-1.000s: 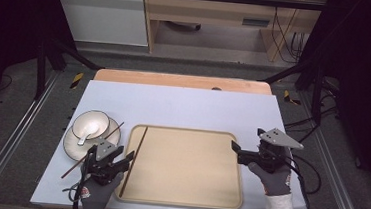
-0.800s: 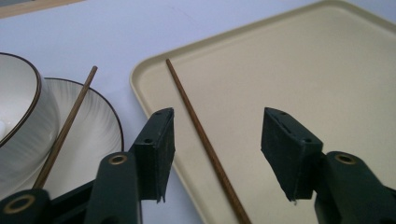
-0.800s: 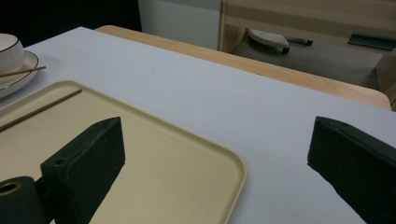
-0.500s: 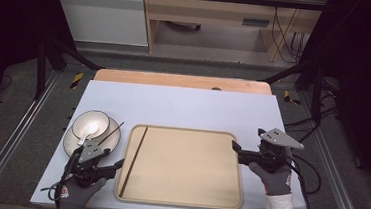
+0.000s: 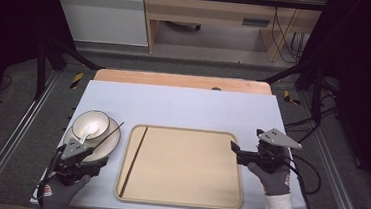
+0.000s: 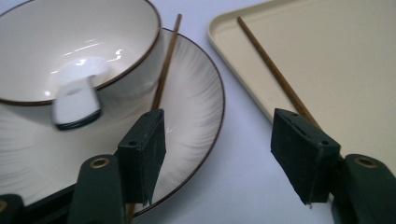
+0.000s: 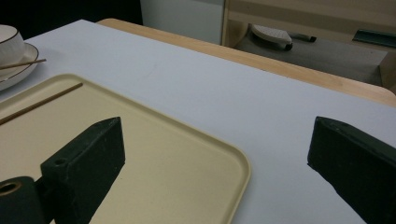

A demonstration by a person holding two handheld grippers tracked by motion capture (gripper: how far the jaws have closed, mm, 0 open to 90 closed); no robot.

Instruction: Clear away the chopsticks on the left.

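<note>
Now the left tongs (image 5: 99,164) sit near the tabletop's (image 5: 188,109) front-left corner, jaws apart with nothing between them; they have just been opening. One chopstick (image 6: 164,70) lies on the plate (image 6: 196,116), leaning against the bowl (image 6: 126,56), and in the left gripper view it runs up from just behind the tongs' left-hand pad, its long axis nearly along their reach. A second chopstick (image 5: 134,159) lies in the tray (image 5: 181,201) along its left edge. The left tongs are by far the nearer to the plate's stick; to take it they would likely need to shift slightly toward the plate. The right tongs (image 5: 233,151) rest open at the tray's right edge, well apart from both.
</note>
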